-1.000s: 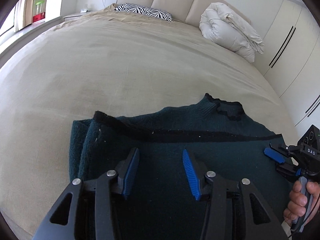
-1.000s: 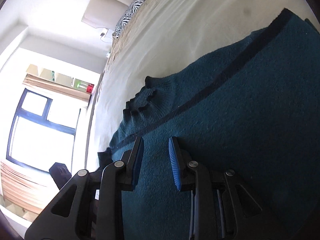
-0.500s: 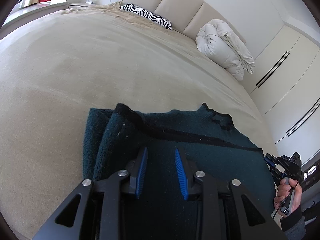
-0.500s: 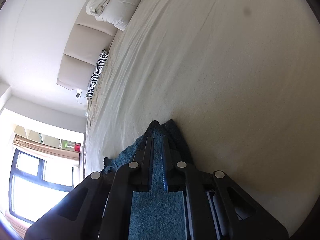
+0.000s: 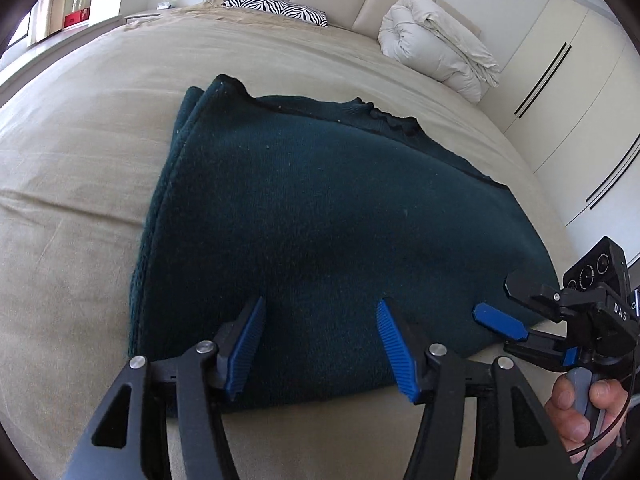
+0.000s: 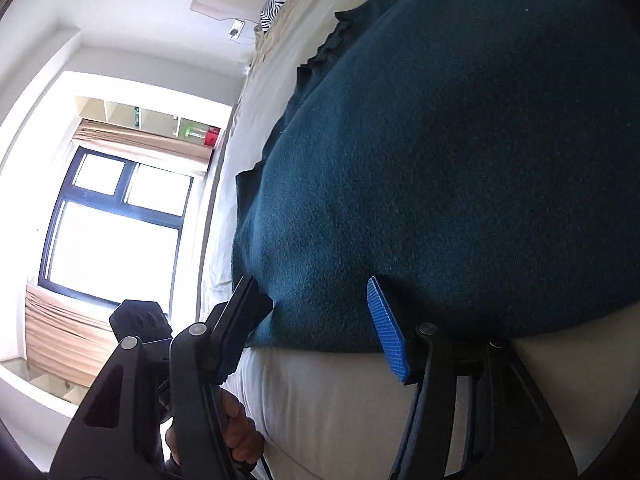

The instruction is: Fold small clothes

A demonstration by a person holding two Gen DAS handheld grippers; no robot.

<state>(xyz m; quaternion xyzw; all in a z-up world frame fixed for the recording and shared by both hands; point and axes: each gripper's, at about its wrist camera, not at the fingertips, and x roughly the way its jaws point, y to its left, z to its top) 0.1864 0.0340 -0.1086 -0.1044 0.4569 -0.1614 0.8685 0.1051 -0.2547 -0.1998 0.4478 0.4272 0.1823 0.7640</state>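
**Fold's down, but it could still slip**

Left claw (image 5: 320,346) is opening, jaws apart over the near edge of the dark green sweater (image 5: 340,216), nothing pinched between them. Right claw (image 6: 316,328) is opening too, straddling the near corner of the knit without clamping it; in the left view it shows at about 4 o'clock (image 5: 500,320).

The sweater lies doubled on the beige bed (image 5: 80,200), folded edge at 6 o'clock, collar out at 1 o'clock.

My worry: the ribbed pads could snag the fuzzy knit while backing off and drag the top layer askew. The thick fold may also spring open. The layers at 10 o'clock already look slightly offset, so a sloppy next fold would compound it.
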